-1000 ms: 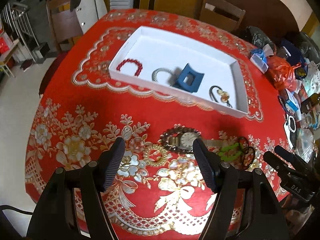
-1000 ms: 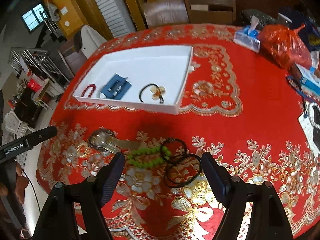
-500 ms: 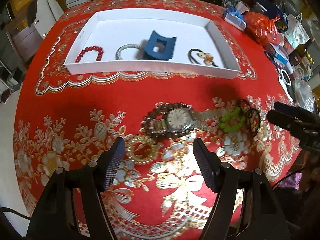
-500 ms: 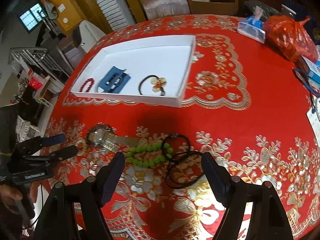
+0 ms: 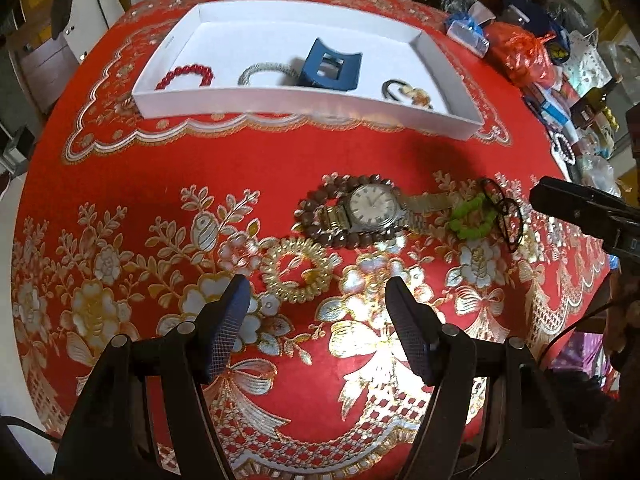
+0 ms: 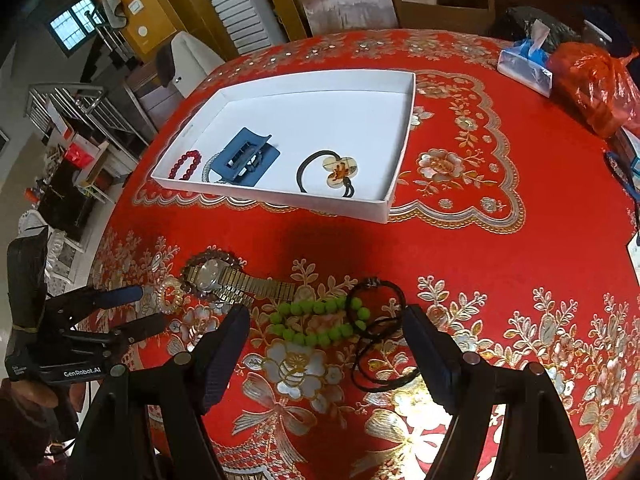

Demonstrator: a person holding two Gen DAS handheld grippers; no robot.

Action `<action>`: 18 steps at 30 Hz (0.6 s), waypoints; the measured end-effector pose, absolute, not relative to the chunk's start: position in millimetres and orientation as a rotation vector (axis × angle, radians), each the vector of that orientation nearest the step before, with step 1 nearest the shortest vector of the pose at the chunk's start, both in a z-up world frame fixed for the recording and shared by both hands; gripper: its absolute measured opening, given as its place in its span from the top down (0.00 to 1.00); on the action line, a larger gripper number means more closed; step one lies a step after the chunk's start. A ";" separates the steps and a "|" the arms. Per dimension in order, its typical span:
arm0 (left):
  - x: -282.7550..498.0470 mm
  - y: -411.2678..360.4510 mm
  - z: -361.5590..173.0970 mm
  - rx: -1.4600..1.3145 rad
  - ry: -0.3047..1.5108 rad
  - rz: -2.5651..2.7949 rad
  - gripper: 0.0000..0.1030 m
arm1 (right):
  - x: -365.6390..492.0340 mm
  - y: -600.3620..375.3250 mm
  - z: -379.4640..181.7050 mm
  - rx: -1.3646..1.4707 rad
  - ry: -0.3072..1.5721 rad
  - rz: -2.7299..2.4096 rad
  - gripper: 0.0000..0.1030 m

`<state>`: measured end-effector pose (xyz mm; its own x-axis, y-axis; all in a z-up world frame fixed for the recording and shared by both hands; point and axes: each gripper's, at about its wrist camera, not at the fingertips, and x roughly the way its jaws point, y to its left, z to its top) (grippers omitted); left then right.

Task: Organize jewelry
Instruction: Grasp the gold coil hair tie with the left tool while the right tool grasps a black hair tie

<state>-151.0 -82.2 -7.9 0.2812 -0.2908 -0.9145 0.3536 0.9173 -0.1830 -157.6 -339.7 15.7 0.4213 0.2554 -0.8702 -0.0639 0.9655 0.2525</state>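
Both grippers, left (image 5: 318,304) and right (image 6: 326,334), tilt steeply tableward, fingers spread.

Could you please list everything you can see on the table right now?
Tray: one, white, far side of tablecloth.
Bead bracelet: one, red, tray's left.
Silver bangle: one, in tray.
Hair claw: one, blue, tray's middle.
Flower hair tie: one, black, tray's right.
Watch: one, silver, on brown bead bracelet.
Spiral hair tie: one, golden, on cloth.
Green bead bracelet: one.
Black cords: several.
Left gripper: open.
Right gripper: open.
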 end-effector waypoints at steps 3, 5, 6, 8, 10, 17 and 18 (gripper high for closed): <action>-153.5 -90.7 -7.7 0.107 1.188 -0.453 0.36 | -161.4 -342.9 13.3 0.174 1.127 0.210 0.26; -155.1 -98.5 -10.5 0.159 1.181 -0.462 0.38 | -164.5 -344.8 9.0 0.147 1.138 0.200 0.26; -154.8 -101.6 -13.1 0.179 1.183 -0.462 0.40 | -164.9 -346.1 6.8 0.144 1.144 0.196 0.30; -153.3 -106.9 -20.7 0.215 1.200 -0.458 0.47 | -164.6 -349.6 1.0 0.150 1.154 0.189 0.40; -151.8 -109.5 -22.9 0.230 1.190 -0.445 0.50 | -161.3 -352.5 -4.4 0.144 1.161 0.157 0.46; -140.1 -109.9 -28.9 0.210 1.226 -0.450 0.74 | -139.1 -359.3 -18.8 0.089 1.168 0.104 0.62; -138.7 -109.2 -31.0 0.208 1.233 -0.449 0.79 | -135.5 -361.0 -20.8 0.078 1.172 0.094 0.65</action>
